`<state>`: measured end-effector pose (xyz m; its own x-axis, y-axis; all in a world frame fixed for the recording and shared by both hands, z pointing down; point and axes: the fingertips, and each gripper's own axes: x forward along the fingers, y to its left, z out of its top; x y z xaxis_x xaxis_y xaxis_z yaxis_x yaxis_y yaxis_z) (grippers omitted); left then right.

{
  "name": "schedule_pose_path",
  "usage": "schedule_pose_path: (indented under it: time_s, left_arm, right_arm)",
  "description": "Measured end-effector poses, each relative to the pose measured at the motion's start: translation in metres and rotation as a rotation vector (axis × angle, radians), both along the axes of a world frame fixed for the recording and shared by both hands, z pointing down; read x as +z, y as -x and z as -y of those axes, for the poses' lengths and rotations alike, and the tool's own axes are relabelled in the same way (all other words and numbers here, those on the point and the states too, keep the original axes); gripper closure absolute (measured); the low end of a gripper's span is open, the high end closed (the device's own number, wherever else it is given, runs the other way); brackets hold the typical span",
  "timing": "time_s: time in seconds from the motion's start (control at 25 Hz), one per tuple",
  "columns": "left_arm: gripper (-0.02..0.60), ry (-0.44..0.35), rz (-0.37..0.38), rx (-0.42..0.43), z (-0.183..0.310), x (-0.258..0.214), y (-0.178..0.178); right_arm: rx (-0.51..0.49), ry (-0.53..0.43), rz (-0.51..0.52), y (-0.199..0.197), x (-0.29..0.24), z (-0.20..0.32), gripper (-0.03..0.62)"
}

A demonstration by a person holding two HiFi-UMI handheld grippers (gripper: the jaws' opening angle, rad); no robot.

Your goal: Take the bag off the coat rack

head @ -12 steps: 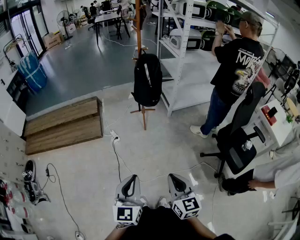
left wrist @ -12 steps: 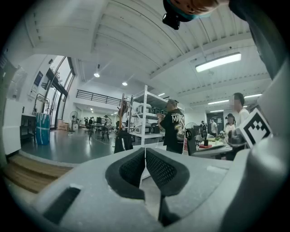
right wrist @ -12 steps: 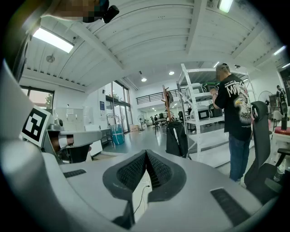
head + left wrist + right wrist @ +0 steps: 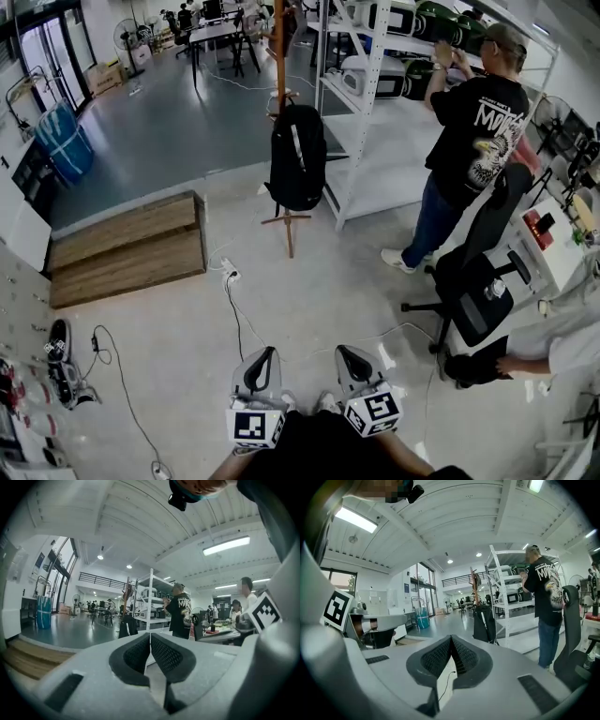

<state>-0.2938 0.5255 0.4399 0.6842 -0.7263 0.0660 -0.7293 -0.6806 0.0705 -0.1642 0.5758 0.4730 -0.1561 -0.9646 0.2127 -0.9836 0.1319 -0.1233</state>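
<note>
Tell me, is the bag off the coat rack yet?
No, the black bag hangs on the wooden coat rack beside the white shelving, clear of the floor.

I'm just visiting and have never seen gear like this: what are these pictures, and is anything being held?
No robot here: a person holds a two-jaw gripper in each hand. The head view comes from a camera on their head, looking down at the left gripper and right gripper. The other two views come from cameras riding on each gripper, looking along its jaws. Both grippers are shut and hold nothing. Some way off across the floor, a black bag hangs on a wooden coat rack.
</note>
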Motion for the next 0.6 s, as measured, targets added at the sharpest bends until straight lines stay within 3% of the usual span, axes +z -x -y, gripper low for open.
schedule_pose_path:
  time_s: [0.36, 0.6]
  left_arm:
    - [0.560, 0.026, 0.008, 0.013, 0.013, 0.006, 0.023]
    - [0.560, 0.000, -0.006, 0.030, 0.026, 0.006, 0.045]
  right_arm:
    - [0.005, -0.018, 0.017, 0.023, -0.004, 0.016, 0.582]
    - [0.016, -0.024, 0.012, 0.046, 0.001, 0.030, 0.582]
